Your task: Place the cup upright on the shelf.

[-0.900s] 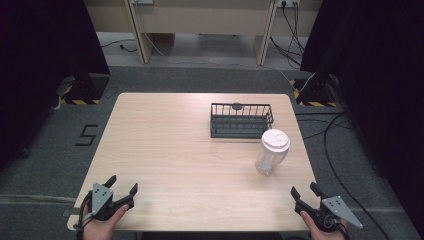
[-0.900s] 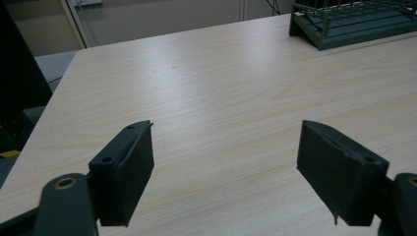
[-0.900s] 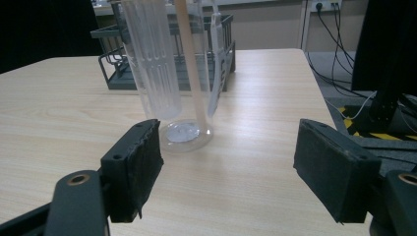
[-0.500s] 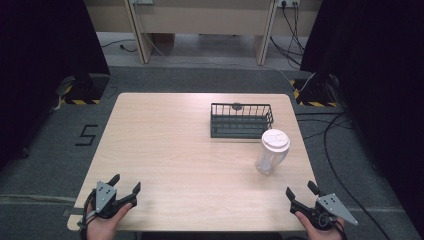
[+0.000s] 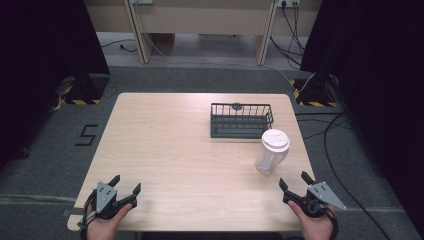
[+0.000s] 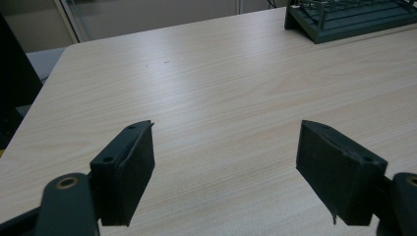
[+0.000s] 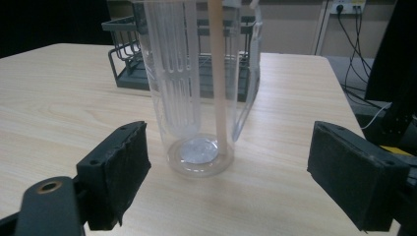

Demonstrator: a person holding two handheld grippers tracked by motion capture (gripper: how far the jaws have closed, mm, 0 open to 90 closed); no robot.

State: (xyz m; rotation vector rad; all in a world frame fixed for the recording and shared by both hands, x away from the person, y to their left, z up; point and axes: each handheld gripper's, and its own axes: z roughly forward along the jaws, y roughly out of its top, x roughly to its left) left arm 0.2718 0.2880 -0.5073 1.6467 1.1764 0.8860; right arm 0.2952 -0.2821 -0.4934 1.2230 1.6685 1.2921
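A clear plastic pitcher [image 5: 271, 152] with a white lid stands upright on the right side of the wooden table [image 5: 170, 150]; up close the pitcher [image 7: 199, 83] shows a clear inner insert, a pale rod and a side handle. Just behind it stands a dark wire basket [image 5: 241, 120], also seen as the basket [image 7: 125, 59] and the basket [image 6: 344, 17]. My right gripper [image 5: 295, 183] rests open at the front right edge, jaws wide, a short way in front of the pitcher, holding nothing. At the front left corner my left gripper [image 5: 125, 185] is open over bare wood, empty.
A small dark round object [image 5: 236, 106] sits at the basket's far rim. Cables [image 5: 325, 135] trail over the grey floor right of the table. Dark curtains flank both sides. A "5" mark [image 5: 88, 135] lies on the floor at left.
My right gripper has shifted slightly left and forward onto the table, toward the pitcher. The left gripper has edged a little forward. Pitcher and basket have not moved.
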